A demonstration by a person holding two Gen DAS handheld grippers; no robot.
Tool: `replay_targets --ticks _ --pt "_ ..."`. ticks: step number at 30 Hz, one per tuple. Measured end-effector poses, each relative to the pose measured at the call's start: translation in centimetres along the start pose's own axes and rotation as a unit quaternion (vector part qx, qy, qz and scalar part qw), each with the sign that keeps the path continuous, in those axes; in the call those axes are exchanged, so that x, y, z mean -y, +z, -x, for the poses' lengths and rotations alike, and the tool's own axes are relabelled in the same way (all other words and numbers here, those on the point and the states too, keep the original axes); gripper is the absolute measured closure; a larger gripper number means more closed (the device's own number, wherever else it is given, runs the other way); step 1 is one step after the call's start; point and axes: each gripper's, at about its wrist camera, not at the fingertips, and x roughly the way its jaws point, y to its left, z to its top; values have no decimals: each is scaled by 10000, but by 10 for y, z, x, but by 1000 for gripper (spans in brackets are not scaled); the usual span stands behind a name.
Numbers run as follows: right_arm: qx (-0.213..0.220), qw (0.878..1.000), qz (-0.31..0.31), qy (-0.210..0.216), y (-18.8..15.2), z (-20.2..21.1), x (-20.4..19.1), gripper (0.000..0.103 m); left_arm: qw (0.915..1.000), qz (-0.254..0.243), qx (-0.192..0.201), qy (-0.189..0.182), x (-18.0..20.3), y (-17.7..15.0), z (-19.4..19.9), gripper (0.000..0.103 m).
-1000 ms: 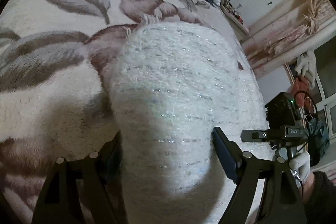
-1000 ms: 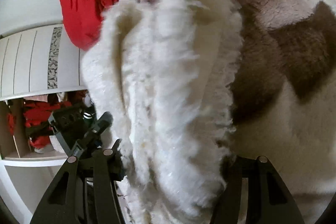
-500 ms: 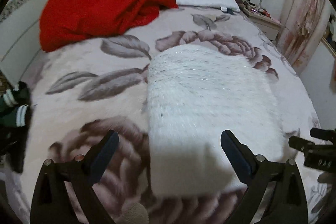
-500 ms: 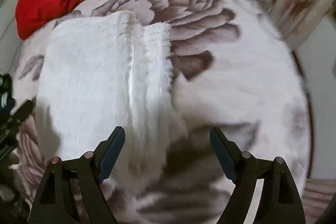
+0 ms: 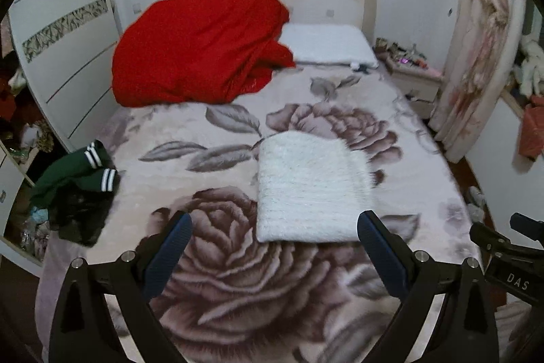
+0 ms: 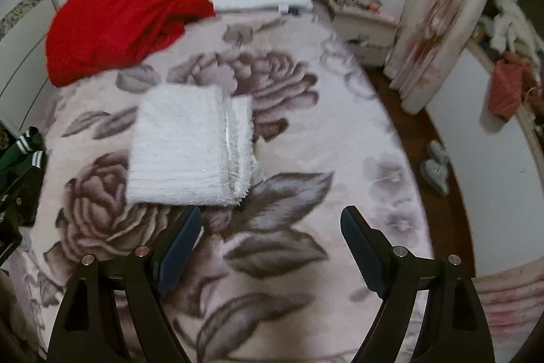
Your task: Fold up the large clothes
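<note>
A white fuzzy garment lies folded into a flat rectangle in the middle of the bed, which has a rose-print blanket. It also shows in the right wrist view, its layered edges on the right side. My left gripper is open and empty, held above the bed short of the garment's near edge. My right gripper is open and empty, near and to the right of the garment. Part of the right gripper shows at the left wrist view's right edge.
A red blanket heap and a white pillow lie at the head of the bed. A green garment with white stripes sits on dark clothes at the bed's left edge. A wardrobe stands left, a nightstand and curtain right.
Both grippers let go of the white garment and pulled back and up. The garment went from held up close to the cameras to lying folded on the bed.
</note>
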Motion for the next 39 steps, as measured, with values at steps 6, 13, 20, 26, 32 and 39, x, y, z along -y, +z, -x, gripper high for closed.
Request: replay_targets --ticks 6,13,20,26,32,39 --pt "432 9991 -21 -20 -22 149 13 17 9996 24 262 -100 20 5 120 4" --pt "785 9968 -60 120 -50 295 40 17 9991 -24 421 -83 36 -5 218 4" --pt "894 9955 39 305 -72 385 59 17 9997 110 210 44 41 -8 280 4" --pt "1124 9928 166 375 -80 439 69 16 9991 146 291 257 44 -4 312 4" --pt "1244 9907 246 496 -82 476 77 16 9983 242 415 330 46 -9 335 4" --pt "1345 9891 252 553 -82 498 88 15 9965 389 620 398 44 -14 351 4"
